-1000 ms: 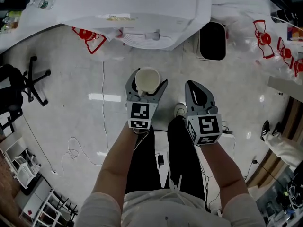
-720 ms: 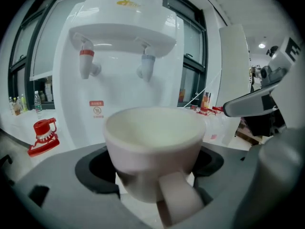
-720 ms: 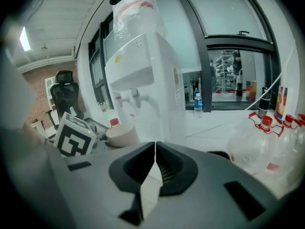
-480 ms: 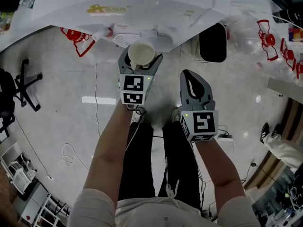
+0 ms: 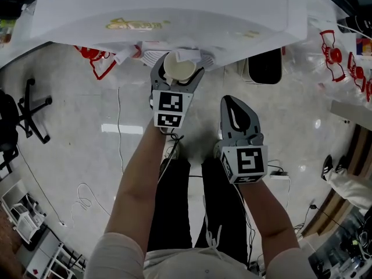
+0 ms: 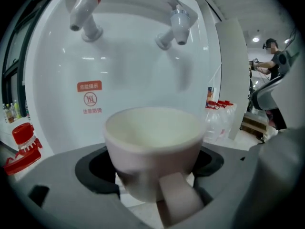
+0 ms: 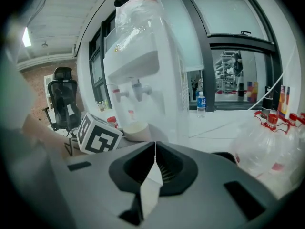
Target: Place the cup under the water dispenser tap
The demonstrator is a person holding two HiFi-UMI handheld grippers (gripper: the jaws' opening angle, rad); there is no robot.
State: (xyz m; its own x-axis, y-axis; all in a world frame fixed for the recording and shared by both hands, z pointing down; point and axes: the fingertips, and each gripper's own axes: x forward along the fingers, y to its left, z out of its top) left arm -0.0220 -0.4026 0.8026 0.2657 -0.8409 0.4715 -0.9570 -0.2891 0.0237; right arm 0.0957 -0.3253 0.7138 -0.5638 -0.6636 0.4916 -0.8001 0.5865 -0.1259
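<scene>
Before the water dispenser, at twelve o'clock from the person, the left gripper is clamping the cream cup by its sides and holding it upright. Only the left gripper view is showing the taps. The red-topped tap is sitting at eleven o'clock above the cup and the blue-topped tap at one o'clock. The right gripper is hanging at four o'clock of the cup, its jaws pressed together on nothing.
</scene>
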